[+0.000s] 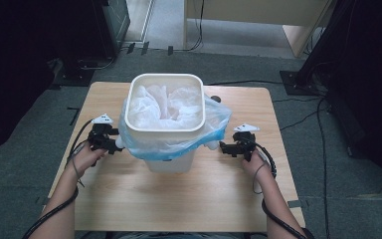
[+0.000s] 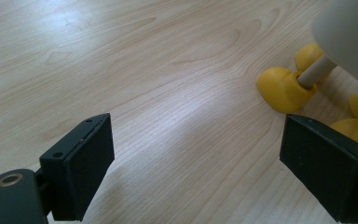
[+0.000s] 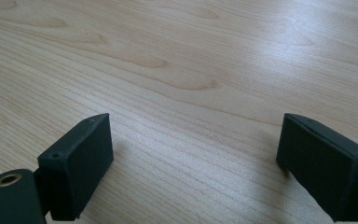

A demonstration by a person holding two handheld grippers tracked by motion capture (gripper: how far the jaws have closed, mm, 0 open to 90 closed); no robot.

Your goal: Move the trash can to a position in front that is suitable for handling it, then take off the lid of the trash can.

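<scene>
High view, wooden table (image 1: 179,199), grey carpet (image 1: 10,174)

White bin (image 1: 166,130) with plastic liner (image 1: 214,122) stands between both tongs on the table (image 1: 179,199)

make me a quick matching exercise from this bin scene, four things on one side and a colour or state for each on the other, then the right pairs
1. bin
2. bag
3. feet
4. left gripper

a. yellow
b. jaws open, nothing between them
c. clear bluish plastic folded over the rim
d. white, standing on the wooden table

Pairs: 1-d, 2-c, 3-a, 4-b
</scene>
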